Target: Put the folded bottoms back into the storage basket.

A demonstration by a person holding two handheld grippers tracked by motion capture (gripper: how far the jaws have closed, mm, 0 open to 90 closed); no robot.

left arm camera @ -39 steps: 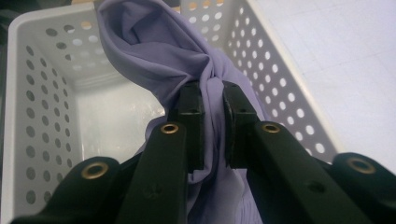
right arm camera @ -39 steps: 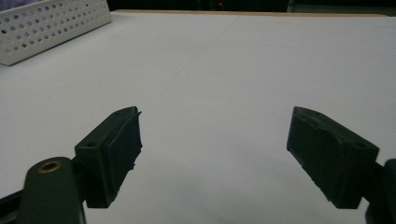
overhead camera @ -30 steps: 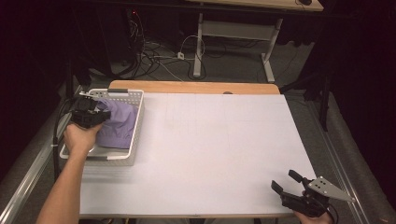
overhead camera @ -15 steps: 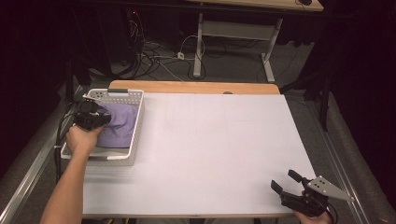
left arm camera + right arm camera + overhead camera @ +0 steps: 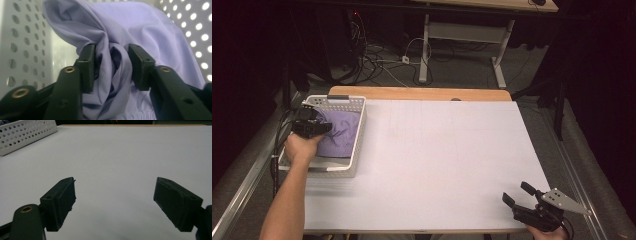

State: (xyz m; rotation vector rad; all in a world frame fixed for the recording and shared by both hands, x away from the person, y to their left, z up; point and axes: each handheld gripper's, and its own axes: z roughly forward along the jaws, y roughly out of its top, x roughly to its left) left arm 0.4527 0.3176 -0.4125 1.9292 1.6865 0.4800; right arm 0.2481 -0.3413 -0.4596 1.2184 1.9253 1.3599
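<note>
A crumpled purple cloth [image 5: 343, 132] lies inside a white perforated basket [image 5: 339, 98] at the table's left edge. My left gripper [image 5: 321, 128] reaches into the basket from the left, held by a hand. In the left gripper view its jaws are partly closed, and a bunched fold of the cloth [image 5: 140, 22] is pressed between the two pads [image 5: 111, 62]. Near the table's front right corner my right gripper [image 5: 517, 193] rests low with its jaws wide apart. Nothing but bare table surface lies between its pads [image 5: 114, 200].
The white table top [image 5: 437, 150] stretches between the basket and the right gripper, with a wooden strip [image 5: 419, 93] along its far edge. The basket's holed wall [image 5: 17, 37] rises close on both sides of the left gripper. Cables and desk legs stand on the floor beyond.
My left hand and gripper have shifted slightly to the left inside the basket, still in the cloth. The right gripper has stayed put.
</note>
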